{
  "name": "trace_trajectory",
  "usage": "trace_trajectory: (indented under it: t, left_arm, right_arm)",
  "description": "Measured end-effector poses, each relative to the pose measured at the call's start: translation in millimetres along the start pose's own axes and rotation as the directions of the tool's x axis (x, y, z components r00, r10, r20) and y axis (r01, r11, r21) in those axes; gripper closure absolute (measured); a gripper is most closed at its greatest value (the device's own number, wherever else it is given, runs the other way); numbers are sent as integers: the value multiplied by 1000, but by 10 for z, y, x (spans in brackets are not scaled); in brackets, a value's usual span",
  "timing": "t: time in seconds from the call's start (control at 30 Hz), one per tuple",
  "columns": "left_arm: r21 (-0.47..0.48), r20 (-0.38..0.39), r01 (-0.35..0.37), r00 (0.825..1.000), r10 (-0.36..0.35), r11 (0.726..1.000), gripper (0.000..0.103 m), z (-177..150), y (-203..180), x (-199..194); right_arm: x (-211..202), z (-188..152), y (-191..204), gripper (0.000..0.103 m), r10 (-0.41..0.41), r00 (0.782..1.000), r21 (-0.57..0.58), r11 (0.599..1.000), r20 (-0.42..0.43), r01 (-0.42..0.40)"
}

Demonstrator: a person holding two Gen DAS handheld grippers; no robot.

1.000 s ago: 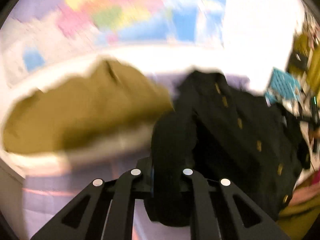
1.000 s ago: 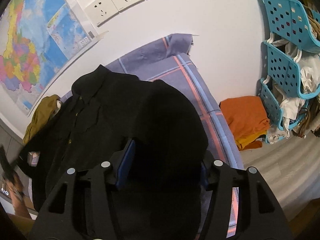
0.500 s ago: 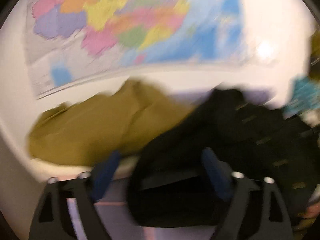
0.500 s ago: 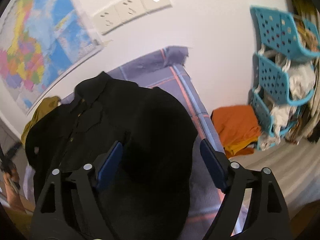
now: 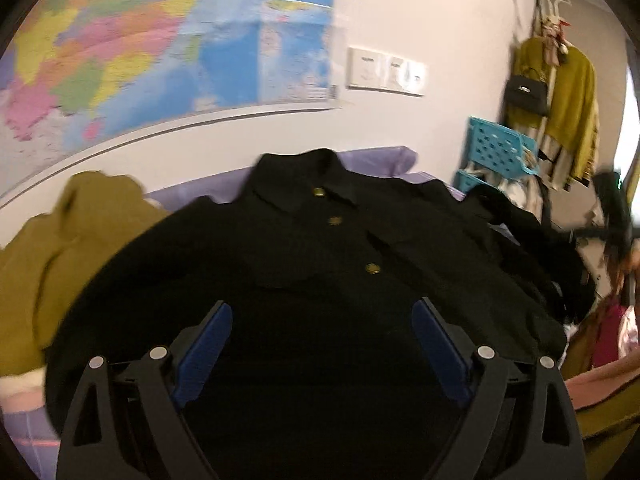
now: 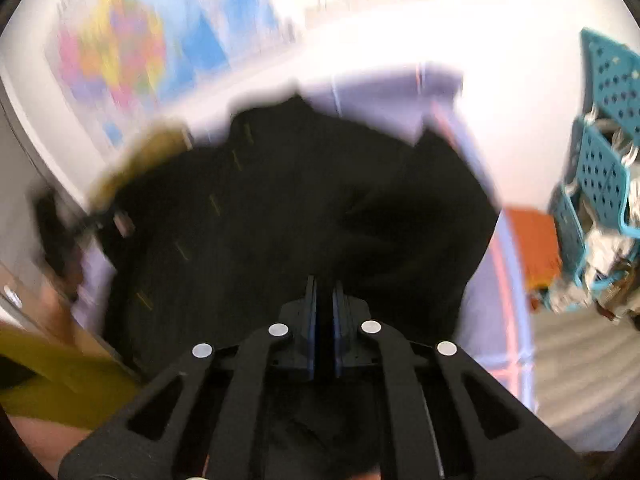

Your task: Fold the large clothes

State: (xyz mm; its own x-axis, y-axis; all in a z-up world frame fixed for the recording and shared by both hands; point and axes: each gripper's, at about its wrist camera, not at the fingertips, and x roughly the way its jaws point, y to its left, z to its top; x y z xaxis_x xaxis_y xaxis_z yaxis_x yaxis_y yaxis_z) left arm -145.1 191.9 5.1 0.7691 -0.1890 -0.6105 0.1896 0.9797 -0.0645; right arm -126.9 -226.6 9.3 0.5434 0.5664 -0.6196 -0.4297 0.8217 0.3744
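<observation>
A large black button-up shirt with gold buttons lies spread on a purple plaid sheet, collar toward the wall. My left gripper is open above its lower part, blue pads wide apart, holding nothing. In the right wrist view my right gripper is shut on a bunched fold of the black shirt near its right side; the view is blurred.
An olive garment lies left of the shirt. A map and wall sockets hang behind. Blue plastic baskets stand at the right, orange cloth lies on the floor, and clothes hang on a rack.
My left gripper let go of the black fabric and opened wide. My right gripper went from open to shut on the shirt's fabric. Both views have shifted.
</observation>
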Motion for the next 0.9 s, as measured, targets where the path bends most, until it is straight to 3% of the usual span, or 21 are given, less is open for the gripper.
trace_trajectory:
  t: [0.13, 0.23, 0.33, 0.4, 0.47, 0.57, 0.63, 0.67, 0.7, 0.73, 0.8, 0.9]
  left_arm:
    - [0, 28, 69, 997, -69, 998, 15, 122, -35, 34]
    - [-6, 67, 127, 990, -126, 992, 15, 223, -9, -16]
    - [-4, 111, 175, 979, -174, 985, 15, 296, 37, -122]
    - [-6, 134, 192, 973, -190, 981, 15, 326, 84, -185]
    - [-16, 159, 205, 967, -200, 979, 14, 319, 167, -263]
    - [-34, 171, 188, 969, -180, 982, 12, 245, 287, -348]
    - [-44, 150, 175, 975, -167, 984, 12, 178, 337, -344]
    - [-47, 140, 174, 976, -166, 984, 12, 154, 350, -332]
    - [-50, 124, 176, 978, -169, 983, 12, 126, 354, -308]
    - [-51, 108, 178, 979, -172, 983, 12, 102, 349, -282]
    - [-47, 66, 182, 982, -179, 982, 10, 54, 300, -169]
    - [-28, -6, 170, 985, -170, 985, 9, 13, 208, 41]
  right_arm:
    - [-644, 635, 375, 97, 89, 973, -89, 993, 212, -72]
    - [-782, 983, 768, 98, 212, 943, -190, 968, 256, -166]
    - [-573, 1309, 1251, 98, 343, 917, -295, 914, 201, -278]
    - [-188, 1464, 1579, 98, 404, 909, -340, 873, 105, -348]
    - [294, 1513, 1828, 98, 434, 901, -327, 850, -9, -412]
    - [1042, 1472, 1997, 98, 412, 898, -277, 855, -153, -439]
    - [1404, 1402, 2010, 88, 388, 897, -238, 869, -214, -433]
    - [1632, 1352, 1991, 78, 382, 887, -199, 878, -258, -436]
    - [1774, 1305, 1965, 54, 367, 887, -171, 890, -282, -422]
    - [1858, 1293, 1913, 49, 347, 895, -148, 906, -281, -398]
    - [1895, 1284, 1804, 49, 344, 898, -141, 909, -275, -391]
    - [1590, 1337, 1509, 48, 311, 936, -161, 928, -165, -337]
